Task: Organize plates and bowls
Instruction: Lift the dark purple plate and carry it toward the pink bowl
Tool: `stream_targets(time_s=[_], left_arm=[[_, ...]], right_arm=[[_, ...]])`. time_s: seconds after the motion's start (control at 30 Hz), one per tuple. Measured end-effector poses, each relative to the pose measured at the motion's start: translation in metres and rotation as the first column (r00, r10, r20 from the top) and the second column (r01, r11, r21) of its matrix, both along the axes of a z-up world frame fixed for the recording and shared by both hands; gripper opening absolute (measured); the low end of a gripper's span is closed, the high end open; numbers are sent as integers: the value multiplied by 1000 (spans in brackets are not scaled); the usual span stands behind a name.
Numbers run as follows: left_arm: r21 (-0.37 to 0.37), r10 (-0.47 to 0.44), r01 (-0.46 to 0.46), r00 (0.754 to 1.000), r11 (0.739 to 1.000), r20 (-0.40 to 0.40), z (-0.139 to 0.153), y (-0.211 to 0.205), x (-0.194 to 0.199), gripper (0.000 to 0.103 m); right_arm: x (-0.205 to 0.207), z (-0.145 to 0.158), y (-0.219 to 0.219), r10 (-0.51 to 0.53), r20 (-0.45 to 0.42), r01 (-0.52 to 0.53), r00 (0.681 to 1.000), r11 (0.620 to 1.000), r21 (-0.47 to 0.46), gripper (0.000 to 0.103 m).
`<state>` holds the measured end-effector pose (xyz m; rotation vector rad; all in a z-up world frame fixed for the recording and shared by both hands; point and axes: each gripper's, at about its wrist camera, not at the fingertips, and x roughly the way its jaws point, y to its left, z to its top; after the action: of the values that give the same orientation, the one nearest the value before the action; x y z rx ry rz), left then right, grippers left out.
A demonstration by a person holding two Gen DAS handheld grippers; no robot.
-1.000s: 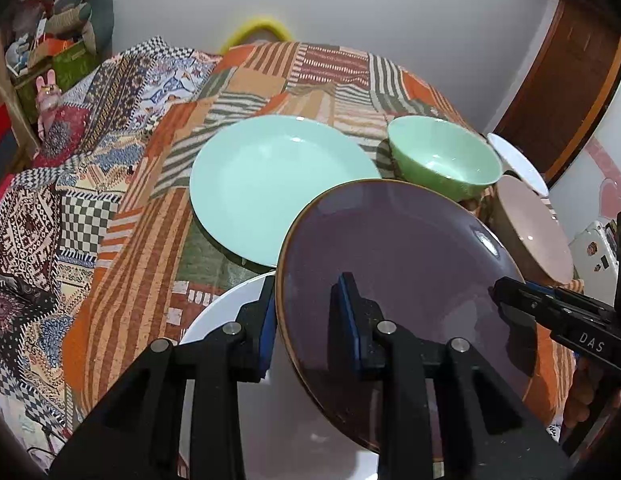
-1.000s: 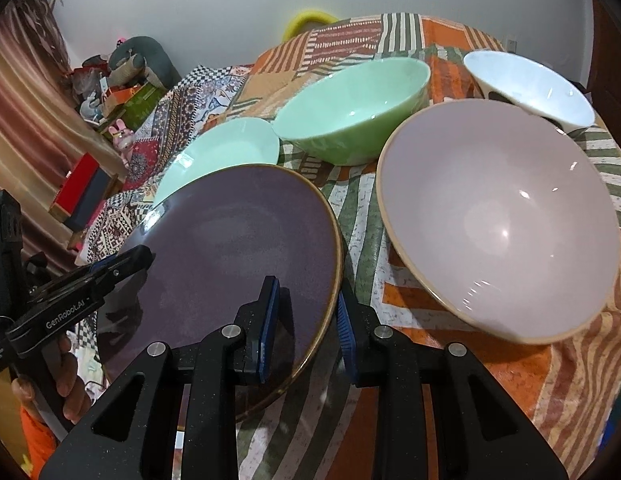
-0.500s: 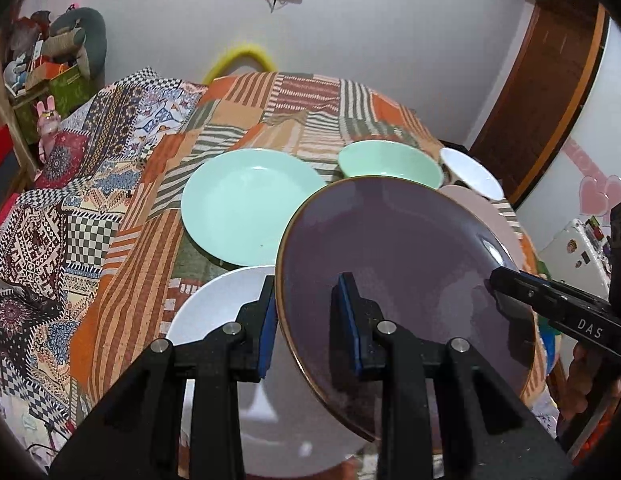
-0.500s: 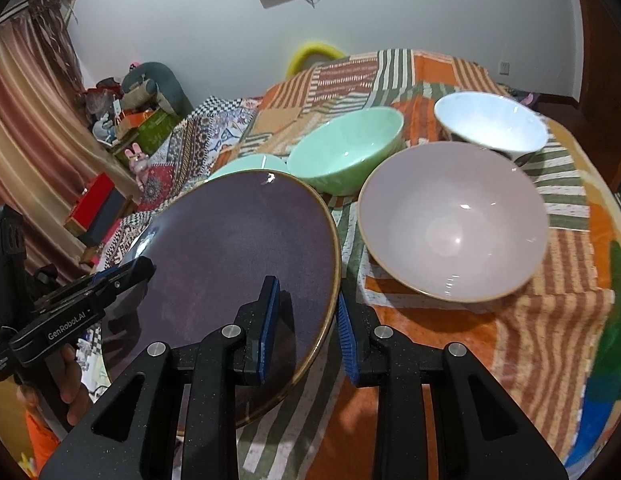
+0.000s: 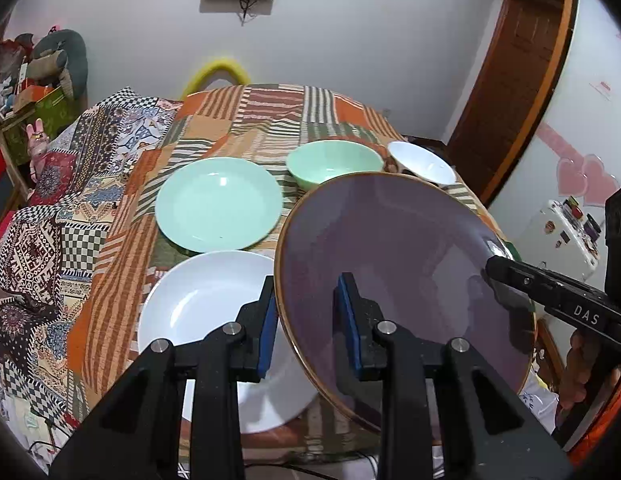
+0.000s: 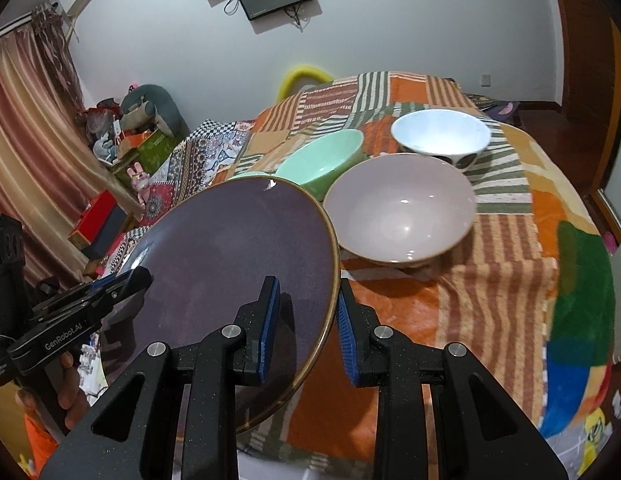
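Purple plate [image 5: 398, 280], gripped at opposite rims by left hand-held gripper [image 5: 308, 320] and right hand-held gripper [image 6: 304, 320], has risen clear of the bed [image 5: 122, 264]; lower right of frame; ready for stacking on white plate [image 5: 206, 304].

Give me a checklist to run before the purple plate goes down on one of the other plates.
1. Left gripper clamps the purple plate at its rim: ok.
2. Right gripper clamps the opposite rim: ok.
3. Purple plate clear of the bedspread, held in the air: ok.
4. White plate bare, nothing on it: ok.
5. Green plate bare: ok.
6. Purple plate level: not ok, it tilts.
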<state>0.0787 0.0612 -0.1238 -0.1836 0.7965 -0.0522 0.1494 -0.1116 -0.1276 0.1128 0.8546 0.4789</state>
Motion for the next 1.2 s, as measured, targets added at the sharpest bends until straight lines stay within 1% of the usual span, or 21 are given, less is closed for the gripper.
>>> stream_targets(time_s=[0.23, 0.47, 0.93, 1.2], left_arm=[[12, -33, 33, 999, 999, -6, 1, -20, -6, 30], [14, -70, 71, 997, 997, -39, -6, -40, -5, 30], [22, -122, 127, 979, 992, -163, -37, -68, 11, 30], [29, -136, 148, 960, 989, -244, -56, -77, 22, 30]], right_arm=[[-13, 0, -17, -26, 11, 26, 1000, 1000, 2, 25], [-19, -7, -39, -56, 0, 56, 998, 998, 6, 25], [-24, -34, -68, -90, -77, 90, 993, 996, -1, 25], [-25, -53, -76, -98, -135, 98, 986, 995, -4, 25]])
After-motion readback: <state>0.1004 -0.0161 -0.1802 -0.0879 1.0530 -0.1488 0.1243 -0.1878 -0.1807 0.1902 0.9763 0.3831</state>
